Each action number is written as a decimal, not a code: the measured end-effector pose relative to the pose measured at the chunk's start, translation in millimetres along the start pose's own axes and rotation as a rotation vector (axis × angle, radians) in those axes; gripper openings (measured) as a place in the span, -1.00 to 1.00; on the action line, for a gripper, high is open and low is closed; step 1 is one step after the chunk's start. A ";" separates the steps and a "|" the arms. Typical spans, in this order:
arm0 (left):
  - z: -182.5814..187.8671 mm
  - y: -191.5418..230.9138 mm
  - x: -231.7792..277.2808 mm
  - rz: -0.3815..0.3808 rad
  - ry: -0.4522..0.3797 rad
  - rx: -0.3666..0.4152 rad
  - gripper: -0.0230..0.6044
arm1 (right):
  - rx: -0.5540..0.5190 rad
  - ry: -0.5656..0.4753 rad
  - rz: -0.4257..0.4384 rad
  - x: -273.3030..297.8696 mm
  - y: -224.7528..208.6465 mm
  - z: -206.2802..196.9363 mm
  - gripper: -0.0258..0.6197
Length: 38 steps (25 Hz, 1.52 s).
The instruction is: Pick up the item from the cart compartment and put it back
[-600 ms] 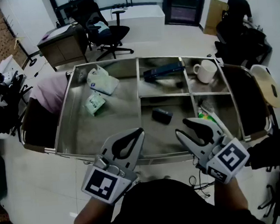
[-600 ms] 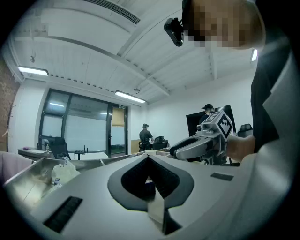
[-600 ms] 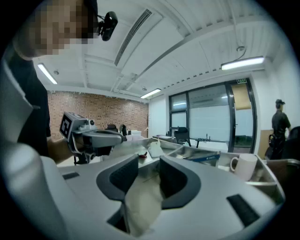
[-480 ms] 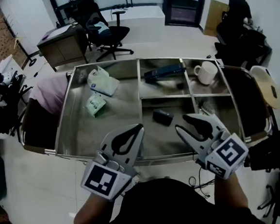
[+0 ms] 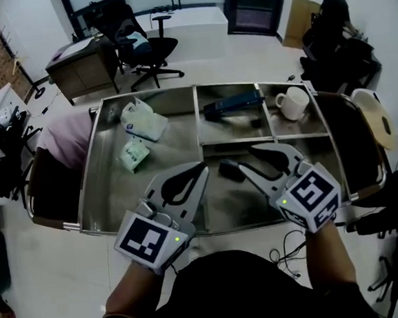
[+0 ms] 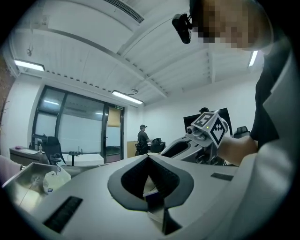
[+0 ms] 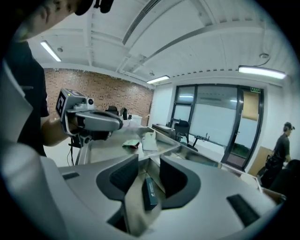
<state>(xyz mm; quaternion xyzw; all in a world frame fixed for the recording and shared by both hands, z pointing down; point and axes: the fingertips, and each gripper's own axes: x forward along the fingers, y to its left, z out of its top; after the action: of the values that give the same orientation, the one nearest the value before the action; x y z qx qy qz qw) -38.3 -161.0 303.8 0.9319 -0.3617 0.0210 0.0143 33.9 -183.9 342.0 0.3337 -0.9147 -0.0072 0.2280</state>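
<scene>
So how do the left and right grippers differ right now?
The left gripper is shut; the right gripper is open. The left holds nothing; the right has the black box between its jaws, not yet gripped. Both hover over the cart.

**Grey steel, black box, chequered cubes**

The cart (image 5: 91, 192) is brushed silver-grey steel. In its compartments lie a small black box (image 5: 230, 170), a long dark-blue item (image 5: 232, 105), a white mug (image 5: 292, 103), a white pouch (image 5: 139, 118) with blue print and a green-and-white packet (image 5: 134, 154). The left tongs (image 5: 201, 167) and right tongs (image 5: 237, 160) are pale grey with black pads. The left cube (image 5: 149, 239) and right cube (image 5: 311, 195) carry black-and-white square markers.
</scene>
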 end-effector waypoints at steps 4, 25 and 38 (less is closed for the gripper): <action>2.9 8.9 7.2 -0.005 -0.012 0.002 -0.93 | -0.031 0.082 0.039 23.5 -1.8 -8.6 -0.41; -13.8 37.9 21.3 0.020 0.013 -0.008 -0.93 | -0.147 0.520 0.148 92.8 3.7 -103.4 -0.41; -13.4 33.0 16.7 0.014 0.014 -0.007 -0.93 | -0.129 0.508 0.125 91.2 2.2 -98.6 -0.57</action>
<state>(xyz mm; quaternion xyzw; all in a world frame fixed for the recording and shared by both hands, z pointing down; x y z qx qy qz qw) -48.7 -196.0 318.4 0.9291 -0.3683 0.0261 0.0201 12.7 -224.4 468.3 0.2523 -0.8447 0.0324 0.4710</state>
